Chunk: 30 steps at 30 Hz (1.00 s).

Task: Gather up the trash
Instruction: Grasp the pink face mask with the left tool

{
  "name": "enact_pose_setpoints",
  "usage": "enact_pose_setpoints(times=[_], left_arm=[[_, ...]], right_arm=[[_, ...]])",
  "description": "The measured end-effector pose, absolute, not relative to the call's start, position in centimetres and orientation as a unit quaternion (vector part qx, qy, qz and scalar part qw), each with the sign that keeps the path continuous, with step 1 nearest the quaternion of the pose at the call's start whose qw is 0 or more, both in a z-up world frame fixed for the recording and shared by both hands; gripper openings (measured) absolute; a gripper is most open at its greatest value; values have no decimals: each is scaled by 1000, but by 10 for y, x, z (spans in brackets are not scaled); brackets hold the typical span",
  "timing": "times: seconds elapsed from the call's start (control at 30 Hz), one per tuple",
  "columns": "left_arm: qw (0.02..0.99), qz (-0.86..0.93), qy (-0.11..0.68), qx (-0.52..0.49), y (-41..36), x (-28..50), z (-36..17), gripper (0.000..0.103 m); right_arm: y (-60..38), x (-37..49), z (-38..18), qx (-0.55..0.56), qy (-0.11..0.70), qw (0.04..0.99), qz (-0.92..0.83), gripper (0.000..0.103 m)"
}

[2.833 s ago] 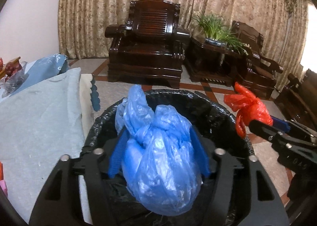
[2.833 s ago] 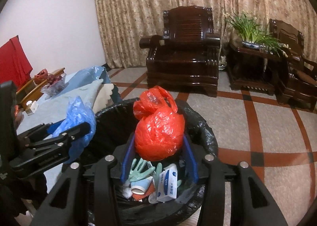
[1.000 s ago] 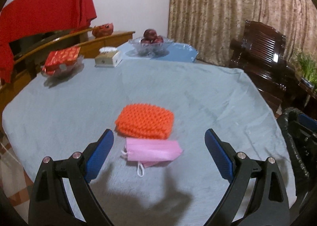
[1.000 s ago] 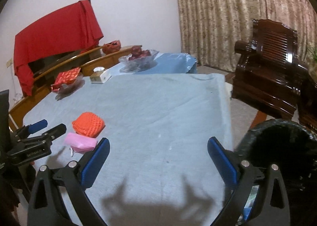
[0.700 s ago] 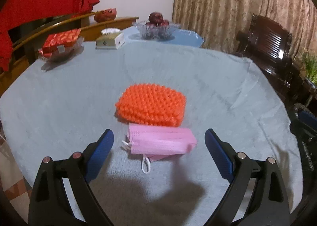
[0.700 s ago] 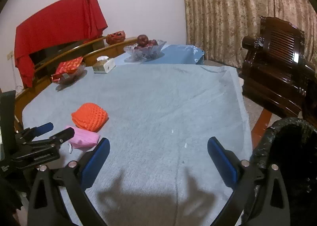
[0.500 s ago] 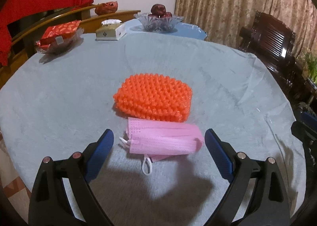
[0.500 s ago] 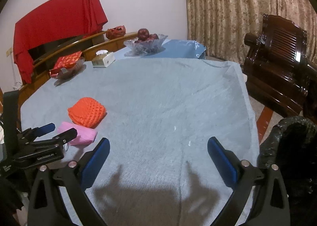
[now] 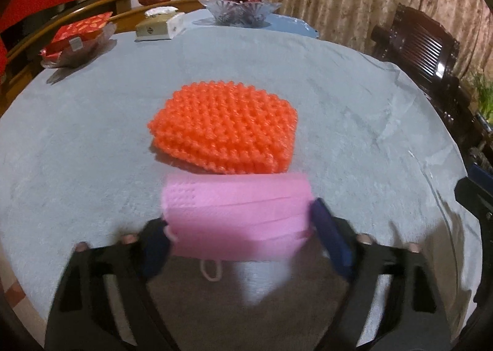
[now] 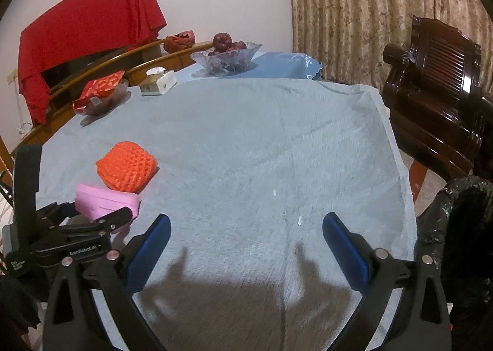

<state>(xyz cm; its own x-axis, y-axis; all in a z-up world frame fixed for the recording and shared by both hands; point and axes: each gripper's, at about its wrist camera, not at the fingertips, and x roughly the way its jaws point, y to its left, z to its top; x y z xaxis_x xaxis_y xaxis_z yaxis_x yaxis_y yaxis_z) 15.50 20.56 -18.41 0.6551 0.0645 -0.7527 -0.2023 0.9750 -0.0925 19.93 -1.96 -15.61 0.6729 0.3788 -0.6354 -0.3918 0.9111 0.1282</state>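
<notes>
A: How was the pink mask (image 9: 237, 221) placed?

B: It lay flat on the desk (image 9: 354, 98), just in front of the orange foam net (image 9: 223, 129), bracketed by the left gripper (image 9: 242, 237). The fingers (image 9: 331, 235) were parted at its two short ends, not yet closed on it.

A: What was judged best for the pickup?

B: A low, centred close, so the thin mask would be bunched, not skidded.

A: And the right gripper (image 10: 245, 246)?

B: It was held wide open and empty over bare cloth, the lined bin (image 10: 459, 227) being beside it.

Left gripper (image 9: 240, 238) seemingly narrowed; right gripper (image 10: 246, 238) agape
</notes>
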Motion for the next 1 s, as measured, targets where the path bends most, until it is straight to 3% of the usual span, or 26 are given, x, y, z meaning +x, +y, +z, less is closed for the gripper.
enact_pose_setpoints(times=[0.2, 0.27, 0.33, 0.47, 1.0], left_arm=[[909, 58, 404, -88, 199, 152, -183, 42], [909, 45, 403, -95, 195, 150, -183, 24], [910, 37, 402, -92, 190, 148, -184, 17], [911, 38, 398, -104, 189, 142, -184, 12], [922, 113, 353, -111, 244, 114, -142, 12]], right_arm=[[-18, 199, -156, -10, 344, 914, 213, 97], [-17, 199, -155, -10, 342, 915, 214, 97], [-16, 198, -154, -11, 342, 915, 215, 97], [-11, 197, -148, -15, 335, 916, 220, 97], [49, 205, -134, -30, 311, 913, 264, 97]])
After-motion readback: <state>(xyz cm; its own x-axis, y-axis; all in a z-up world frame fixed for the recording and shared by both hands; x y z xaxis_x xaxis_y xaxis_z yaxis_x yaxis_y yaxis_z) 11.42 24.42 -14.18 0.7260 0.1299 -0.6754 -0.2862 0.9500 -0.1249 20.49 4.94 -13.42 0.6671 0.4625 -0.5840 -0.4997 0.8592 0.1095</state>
